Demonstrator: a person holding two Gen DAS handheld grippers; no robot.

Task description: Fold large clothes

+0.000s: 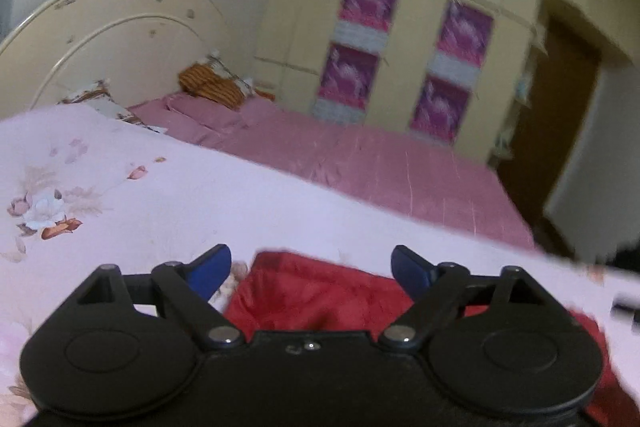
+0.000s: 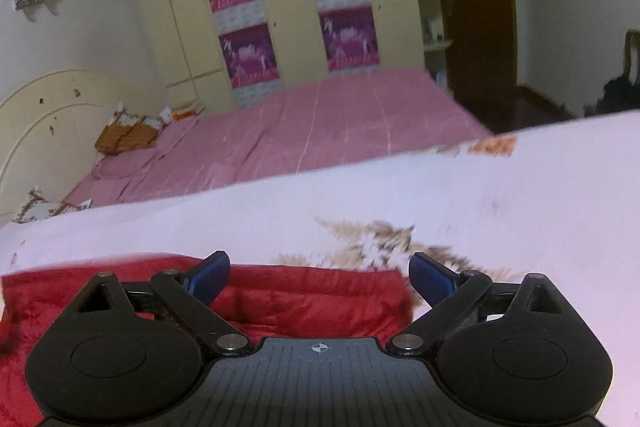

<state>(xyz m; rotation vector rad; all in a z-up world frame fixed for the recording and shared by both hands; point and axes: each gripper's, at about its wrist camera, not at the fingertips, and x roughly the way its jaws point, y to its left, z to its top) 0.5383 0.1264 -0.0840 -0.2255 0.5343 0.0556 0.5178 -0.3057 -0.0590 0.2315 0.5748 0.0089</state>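
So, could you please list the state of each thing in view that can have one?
Left gripper: open, nothing held.
Right gripper: open, nothing held.
Red garment: lying on the floral quilt, released.
Floral quilt: spread over the bed.
Wardrobe: doors shut.

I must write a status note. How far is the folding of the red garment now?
Done: the red garment lies flat on the floral quilt with a straight far edge. In hand: nothing; the left gripper and right gripper are open above it. Left: any further folds; most of it is hidden.
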